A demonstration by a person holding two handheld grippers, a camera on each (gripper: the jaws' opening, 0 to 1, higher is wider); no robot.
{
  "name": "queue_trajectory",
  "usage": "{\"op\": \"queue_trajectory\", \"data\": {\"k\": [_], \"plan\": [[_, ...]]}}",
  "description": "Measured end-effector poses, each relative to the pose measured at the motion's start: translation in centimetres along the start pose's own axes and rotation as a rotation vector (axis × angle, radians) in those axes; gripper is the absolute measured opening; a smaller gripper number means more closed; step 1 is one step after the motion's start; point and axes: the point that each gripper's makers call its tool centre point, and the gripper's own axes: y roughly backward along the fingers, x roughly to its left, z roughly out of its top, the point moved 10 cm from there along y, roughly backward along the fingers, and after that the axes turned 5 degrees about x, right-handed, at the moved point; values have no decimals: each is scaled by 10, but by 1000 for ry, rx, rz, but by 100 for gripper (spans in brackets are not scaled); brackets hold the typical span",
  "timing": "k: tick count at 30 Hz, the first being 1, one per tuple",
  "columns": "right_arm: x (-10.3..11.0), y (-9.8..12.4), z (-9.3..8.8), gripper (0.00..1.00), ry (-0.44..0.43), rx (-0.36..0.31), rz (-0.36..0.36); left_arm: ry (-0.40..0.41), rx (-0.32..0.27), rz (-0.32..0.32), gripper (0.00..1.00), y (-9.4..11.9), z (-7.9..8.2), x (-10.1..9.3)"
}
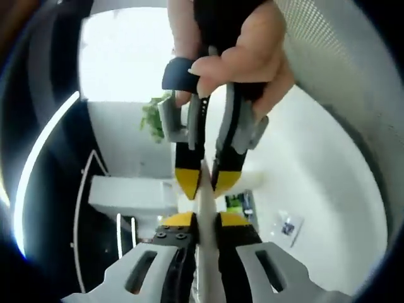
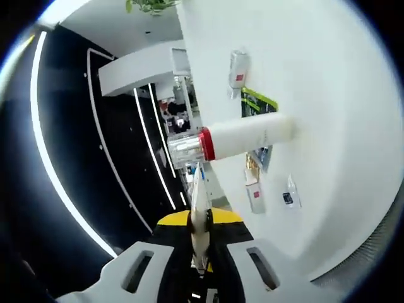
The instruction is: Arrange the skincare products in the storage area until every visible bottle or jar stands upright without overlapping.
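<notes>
Left gripper view: the left gripper [image 1: 205, 222] has its jaws clamped on a thin white flat piece [image 1: 205, 201] seen edge-on. The right gripper [image 1: 207, 180], held in a person's hand [image 1: 246, 57], comes in from the top and pinches the same piece from the other end. I honestly can't tell what it is, maybe a sachet or a flattened tube. It's up in the air between the two tools, above the white table [image 1: 315, 170].

My guess is that it's light and floppy, so it'll bend or twist if the two grips pull unevenly. I'd let one side go before moving it.

In the right gripper view, the white bottle [image 2: 243, 140] with a red band and a clear cap looks to be standing on its base on the table, with the view rolled sideways. It looks like smooth, stiff plastic, so probably slick and tall enough to tip over. The white body below the band seems the best place to grab it, not the cap.

The small sachets [image 2: 238, 69] and a green-black packet [image 2: 259, 104] lie flat just beside the bottle, so it's tight right there. Past them the tabletop is bare, while the table edge near the bottle drops off to a dark floor.
</notes>
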Motion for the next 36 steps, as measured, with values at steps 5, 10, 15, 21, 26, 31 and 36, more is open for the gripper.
{"op": "queue_trajectory", "data": {"k": [5,10,15,21,26,31,36], "plan": [[-3,1,0,14,-7,13,-11,131,-7,-40,5,1,-1,-3],[-3,3,4,16,58,19,-16,293,-11,-80,5,2,-12,-6],[4,7,13,16,225,23,-2,579,-29,-127,5,5,-30,-9],[11,13,23,16,447,53,-21,904,-58,-165,5,7,-53,-11],[18,16,30,17,683,144,-52,1083,-112,-216,5,6,-64,-12],[27,13,34,18,895,249,-70,1226,-184,-251,5,3,-65,-14],[36,10,40,19,1044,360,-63,1316,-262,-314,6,3,-64,-15]]}}
